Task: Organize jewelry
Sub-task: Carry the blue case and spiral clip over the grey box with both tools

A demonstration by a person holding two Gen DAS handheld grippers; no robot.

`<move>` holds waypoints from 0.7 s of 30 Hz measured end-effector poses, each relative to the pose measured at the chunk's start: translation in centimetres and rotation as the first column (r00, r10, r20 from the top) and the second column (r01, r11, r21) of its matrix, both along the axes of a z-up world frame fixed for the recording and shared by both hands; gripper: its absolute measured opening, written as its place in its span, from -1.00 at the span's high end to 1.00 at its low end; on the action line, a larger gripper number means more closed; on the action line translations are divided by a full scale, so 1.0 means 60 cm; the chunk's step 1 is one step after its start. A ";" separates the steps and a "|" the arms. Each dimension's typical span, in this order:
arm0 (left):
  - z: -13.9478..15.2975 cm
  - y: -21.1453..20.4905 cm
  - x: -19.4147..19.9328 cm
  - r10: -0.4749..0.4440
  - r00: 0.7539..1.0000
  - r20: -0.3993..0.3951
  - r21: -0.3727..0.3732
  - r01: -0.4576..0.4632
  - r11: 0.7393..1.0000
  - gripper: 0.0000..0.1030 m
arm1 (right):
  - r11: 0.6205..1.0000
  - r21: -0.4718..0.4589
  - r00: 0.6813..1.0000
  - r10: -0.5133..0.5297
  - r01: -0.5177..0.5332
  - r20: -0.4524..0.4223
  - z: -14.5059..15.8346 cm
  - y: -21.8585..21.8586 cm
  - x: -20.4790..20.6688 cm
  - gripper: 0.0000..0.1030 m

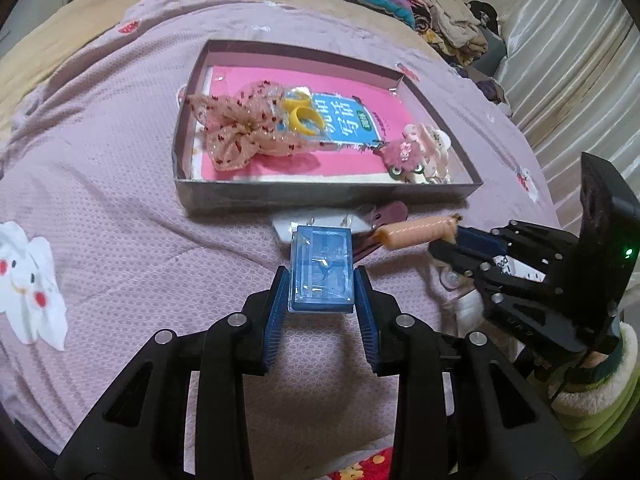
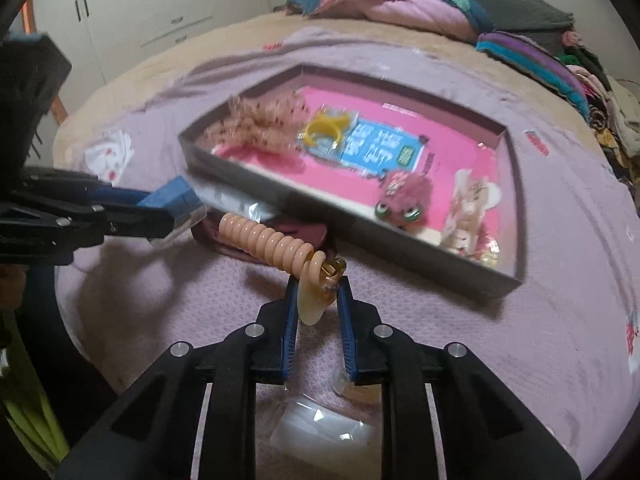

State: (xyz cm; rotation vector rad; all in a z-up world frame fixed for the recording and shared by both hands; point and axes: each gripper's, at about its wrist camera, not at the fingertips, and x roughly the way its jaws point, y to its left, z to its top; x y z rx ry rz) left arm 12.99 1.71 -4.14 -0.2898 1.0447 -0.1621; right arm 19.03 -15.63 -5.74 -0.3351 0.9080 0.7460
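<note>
My left gripper (image 1: pixel 322 276) is shut on a small clear blue plastic box (image 1: pixel 322 266), held above the lilac bedspread just in front of the grey tray (image 1: pixel 320 196). My right gripper (image 2: pixel 318 284) is shut on the amber clip end of a peach spiral hair tie (image 2: pixel 268 240), which sticks out to the left towards the blue box (image 2: pixel 172 196). The tray (image 2: pixel 400 248) holds a mesh bow (image 1: pixel 236 128), yellow rings (image 1: pixel 304 114), a pink fluffy clip (image 1: pixel 400 156) and cream clips (image 1: pixel 434 146) on a pink booklet.
A mauve hair clip (image 1: pixel 386 214) and a white card (image 1: pixel 316 226) lie against the tray's front wall. Clear plastic packets (image 2: pixel 320 432) lie on the bedspread under my right gripper. Folded quilts (image 2: pixel 400 4) and clothes (image 1: pixel 452 28) are piled behind the tray.
</note>
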 end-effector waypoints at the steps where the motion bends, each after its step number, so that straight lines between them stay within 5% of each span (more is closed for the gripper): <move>1: 0.004 0.001 -0.001 0.000 1.000 0.005 0.003 0.000 1.000 0.52 | 1.000 0.016 1.000 -0.009 0.009 0.004 0.008 -0.007 -0.001 0.65; 21: 0.073 0.048 0.012 0.076 0.994 0.083 0.025 -0.079 0.997 0.52 | 0.973 0.115 0.974 -0.209 0.199 0.083 0.089 -0.116 0.034 0.65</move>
